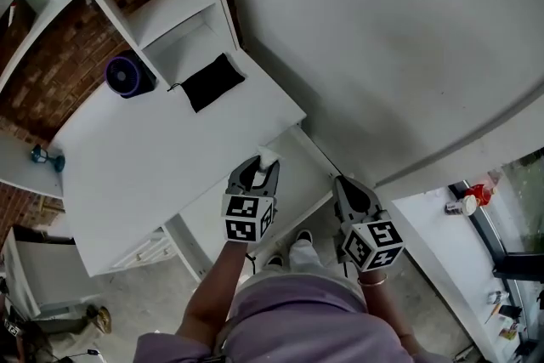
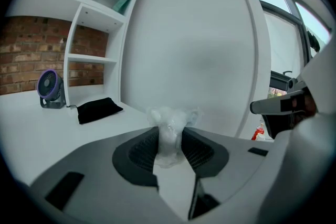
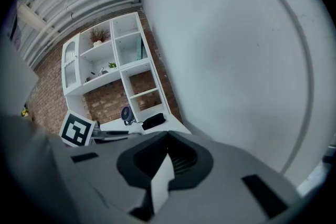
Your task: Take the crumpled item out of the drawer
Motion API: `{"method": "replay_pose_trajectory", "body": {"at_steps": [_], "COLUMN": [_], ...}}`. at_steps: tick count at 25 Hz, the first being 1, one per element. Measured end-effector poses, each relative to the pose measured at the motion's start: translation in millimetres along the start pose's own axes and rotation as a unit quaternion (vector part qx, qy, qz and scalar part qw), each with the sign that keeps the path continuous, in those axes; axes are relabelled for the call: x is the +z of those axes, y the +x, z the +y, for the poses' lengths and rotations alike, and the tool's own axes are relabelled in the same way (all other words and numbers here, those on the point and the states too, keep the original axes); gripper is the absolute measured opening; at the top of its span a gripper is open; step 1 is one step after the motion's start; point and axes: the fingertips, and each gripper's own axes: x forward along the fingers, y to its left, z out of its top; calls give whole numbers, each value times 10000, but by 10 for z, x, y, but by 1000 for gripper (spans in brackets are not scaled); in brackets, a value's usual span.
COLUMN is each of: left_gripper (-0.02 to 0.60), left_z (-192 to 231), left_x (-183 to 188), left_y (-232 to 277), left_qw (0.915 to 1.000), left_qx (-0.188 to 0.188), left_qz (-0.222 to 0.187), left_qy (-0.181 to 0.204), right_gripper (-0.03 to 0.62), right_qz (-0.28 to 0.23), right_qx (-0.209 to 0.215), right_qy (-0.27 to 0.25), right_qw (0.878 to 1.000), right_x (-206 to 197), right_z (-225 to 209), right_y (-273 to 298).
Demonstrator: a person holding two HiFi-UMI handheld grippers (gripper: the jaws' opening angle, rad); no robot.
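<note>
The crumpled item (image 1: 269,155) is a small wad of clear-white plastic. My left gripper (image 1: 259,164) is shut on it, just off the near corner of the white desk (image 1: 153,157). In the left gripper view the wad (image 2: 169,119) sticks up between the dark pads of that gripper (image 2: 170,136) and hangs in the air. My right gripper (image 1: 342,183) is to the right of it, beside the white wall, with nothing in it. In its own view the right gripper (image 3: 168,136) has its tips together. A white panel (image 1: 293,183) lies under the grippers; I cannot tell whether it is the drawer.
On the desk stand a purple fan (image 1: 127,75) and a black pouch (image 1: 212,81), in front of a white shelf unit (image 1: 161,4) against brick. A curved white wall (image 1: 382,38) fills the right. A low drawer cabinet (image 1: 144,249) stands under the desk.
</note>
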Motion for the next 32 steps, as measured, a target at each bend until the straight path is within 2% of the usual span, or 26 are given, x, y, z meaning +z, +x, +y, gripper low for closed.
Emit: {"method": "replay_pose_trajectory", "body": {"at_steps": [18,32], "left_gripper": [135,135], "left_z": [71,196], "left_x": [474,498], "left_y": [-586,-837], "left_qw": [9966,9937], "left_qx": [140,451], "left_qz": [-806,-1002], "left_qy": [-121,-217], "right_gripper": [3,2], "right_qz": [-112,-194], "right_qx": [109,286], "right_qy": [-170,-462], "right_qw": [9997,9983], "right_x": [79,187], "right_z": [128,213], "right_y": [-33,22]}}
